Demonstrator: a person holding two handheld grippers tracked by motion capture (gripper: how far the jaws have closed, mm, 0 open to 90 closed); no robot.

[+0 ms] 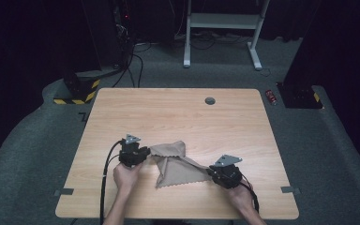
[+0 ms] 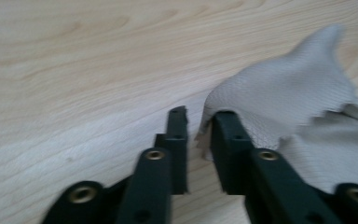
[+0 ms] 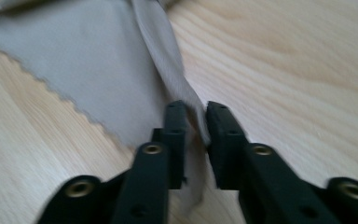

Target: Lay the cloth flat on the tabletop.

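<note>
1. Thin beige fabric cloth with a pinked zigzag edge [image 1: 176, 165] lies crumpled on the light wood-grain tabletop [image 1: 178, 112], near the person's edge, between the two grippers.
2. Cloth look: fine woven texture, matte, rumpled into ridges; one corner peaks up at its left end, a twisted strand runs out to the right.
3. Left gripper [image 2: 198, 128]: jaws slightly spread, cloth edge in the gap and draped over one jaw, not pinched.
4. Right gripper [image 3: 196, 122]: jaws slightly apart, the twisted strand lies between them, loose, not clamped.
5. Both grippers sit low at the tabletop.
</note>
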